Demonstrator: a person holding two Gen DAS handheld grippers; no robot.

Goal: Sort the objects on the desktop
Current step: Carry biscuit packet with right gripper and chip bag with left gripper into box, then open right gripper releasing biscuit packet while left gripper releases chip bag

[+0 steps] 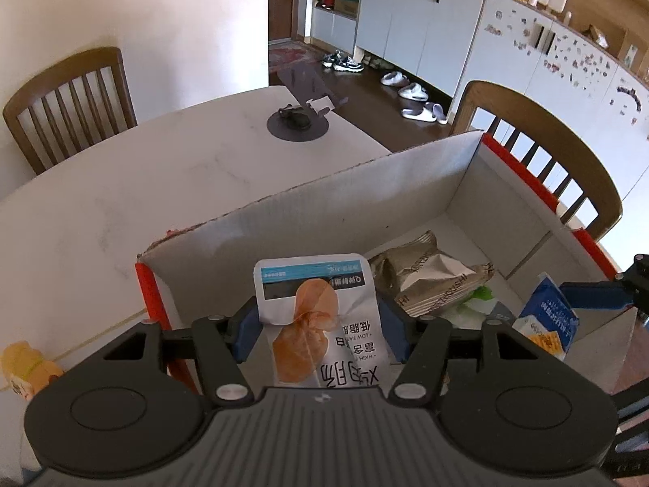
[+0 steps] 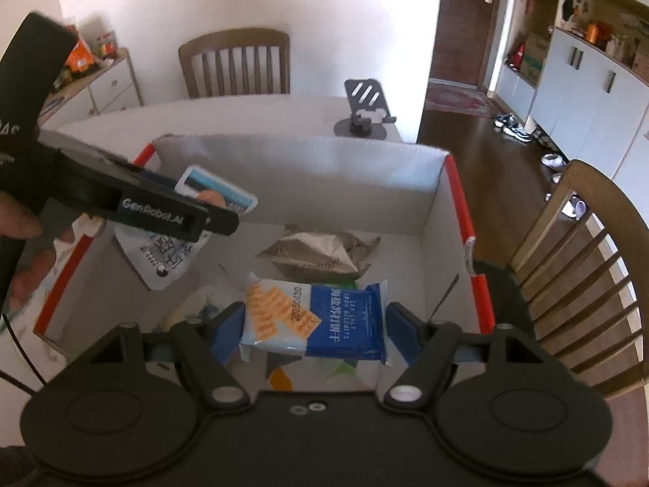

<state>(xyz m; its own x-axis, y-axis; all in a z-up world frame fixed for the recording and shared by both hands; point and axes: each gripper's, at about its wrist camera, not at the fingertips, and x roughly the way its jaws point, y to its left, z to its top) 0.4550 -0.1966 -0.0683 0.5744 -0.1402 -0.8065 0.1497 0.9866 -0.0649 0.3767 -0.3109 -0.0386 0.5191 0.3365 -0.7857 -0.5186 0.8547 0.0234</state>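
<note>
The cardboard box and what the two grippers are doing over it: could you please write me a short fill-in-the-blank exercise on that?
1. The left gripper holds a white snack pouch over the ____.
2. The pack between the right gripper's jaws is mainly ____ and white.
3. A crumpled grey-brown bag lies ____ the cardboard box.
4. The phone stand stands on the ____.

Missing words: box; blue; inside; table

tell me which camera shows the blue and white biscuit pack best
The right wrist view. The biscuit pack lies between the right gripper fingers with its printed face toward the lens, over the cardboard box. The left wrist view catches only part of it at the frame's right, tilted and cut off by that gripper's body.
</note>
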